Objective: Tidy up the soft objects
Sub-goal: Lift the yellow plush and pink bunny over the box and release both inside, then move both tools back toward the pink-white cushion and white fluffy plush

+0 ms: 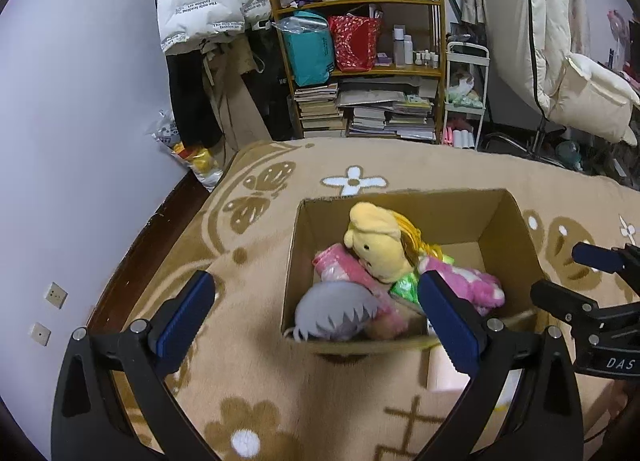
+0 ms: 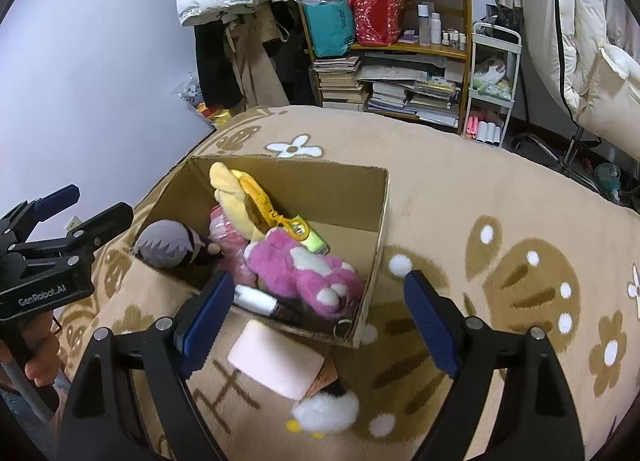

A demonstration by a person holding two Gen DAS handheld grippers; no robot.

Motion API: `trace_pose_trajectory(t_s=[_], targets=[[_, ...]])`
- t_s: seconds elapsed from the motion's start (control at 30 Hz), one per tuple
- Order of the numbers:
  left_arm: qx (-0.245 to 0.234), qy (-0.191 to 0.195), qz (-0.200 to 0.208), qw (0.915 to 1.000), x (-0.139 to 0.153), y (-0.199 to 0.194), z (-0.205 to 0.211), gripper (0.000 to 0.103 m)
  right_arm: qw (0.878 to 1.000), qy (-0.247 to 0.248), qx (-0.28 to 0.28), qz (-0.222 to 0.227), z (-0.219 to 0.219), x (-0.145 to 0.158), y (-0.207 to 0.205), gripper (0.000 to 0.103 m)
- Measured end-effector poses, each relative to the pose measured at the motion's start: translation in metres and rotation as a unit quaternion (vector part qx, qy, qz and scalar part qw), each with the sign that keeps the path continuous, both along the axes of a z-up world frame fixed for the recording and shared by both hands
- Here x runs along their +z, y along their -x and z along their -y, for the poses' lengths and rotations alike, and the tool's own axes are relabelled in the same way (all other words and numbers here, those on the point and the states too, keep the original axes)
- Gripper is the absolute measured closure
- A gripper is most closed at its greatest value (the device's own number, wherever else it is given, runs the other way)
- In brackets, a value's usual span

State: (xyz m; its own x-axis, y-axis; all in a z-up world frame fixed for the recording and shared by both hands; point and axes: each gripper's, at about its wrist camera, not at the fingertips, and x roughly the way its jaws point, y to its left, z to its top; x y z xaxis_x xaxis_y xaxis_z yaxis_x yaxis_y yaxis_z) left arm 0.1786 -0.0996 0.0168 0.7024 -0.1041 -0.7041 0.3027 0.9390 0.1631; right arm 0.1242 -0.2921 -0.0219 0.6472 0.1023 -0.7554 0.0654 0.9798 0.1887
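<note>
Both claws sit nearest the lens, jaws spread wide and holding nothing: left claw (image 1: 312, 317) at the near-left of the box, right claw (image 2: 320, 313) over its near edge. Beneath everything, a tan flower-patterned blanket (image 2: 500, 189) covers what looks like a bed. On it stands an open cardboard box (image 2: 384, 221), already holding the gathered soft things: a pink-and-white plush (image 2: 316, 273) at the near right, a yellow-headed doll (image 1: 376, 245) toward the far side, a grey-haired doll (image 1: 336, 315) in the near-left corner. Outside, just near of the box wall, lies a pale pink soft pad (image 2: 276, 365), and nearer again a small white fluffy toy (image 2: 328, 413) with yellow bits; a dark-and-orange item between them is partly hidden, so its kind is unclear. Judgement: these loose pieces remain to go in. Risks: the pad lies flat on deep pile, so a claw may pinch blanket with it; the box is light and open, and a nudge to its near wall could shift or tip it; the two claws work close together and could collide.
</note>
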Motion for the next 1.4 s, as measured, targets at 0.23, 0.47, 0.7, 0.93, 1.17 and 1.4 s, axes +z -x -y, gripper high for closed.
trace_pose_trajectory(t_s=[0.23,0.47,0.7,0.93,1.17,1.4], targets=[[-0.002,-0.007,-0.006,1.0,-0.003,0.025,-0.004,0.002,1.0,-0.002,0.003,-0.001,-0.005,-0.002,0.021,0.012],[0.0,-0.001,-0.012,0.9999,-0.004,0.043,-0.008,0.002,1.0,0.004,0.003,-0.01,-0.006,-0.011,0.041,0.013],[-0.005,0.023,-0.033,0.9992,-0.017,0.051,-0.008,0.002,1.0,-0.002,-0.013,-0.022,-0.002,-0.028,0.059,0.013],[-0.023,0.016,-0.05,0.9983,-0.034,0.052,0.008,0.002,0.999,-0.004,-0.016,-0.043,-0.003,-0.051,0.067,0.013],[-0.046,0.016,-0.082,0.9955,-0.053,0.048,0.026,0.002,0.997,-0.014,-0.016,-0.068,0.0,-0.075,0.068,0.026],[-0.07,0.007,-0.105,0.992,-0.073,0.044,0.047,0.002,0.995,-0.037,-0.018,-0.095,0.006,-0.094,0.063,0.028]])
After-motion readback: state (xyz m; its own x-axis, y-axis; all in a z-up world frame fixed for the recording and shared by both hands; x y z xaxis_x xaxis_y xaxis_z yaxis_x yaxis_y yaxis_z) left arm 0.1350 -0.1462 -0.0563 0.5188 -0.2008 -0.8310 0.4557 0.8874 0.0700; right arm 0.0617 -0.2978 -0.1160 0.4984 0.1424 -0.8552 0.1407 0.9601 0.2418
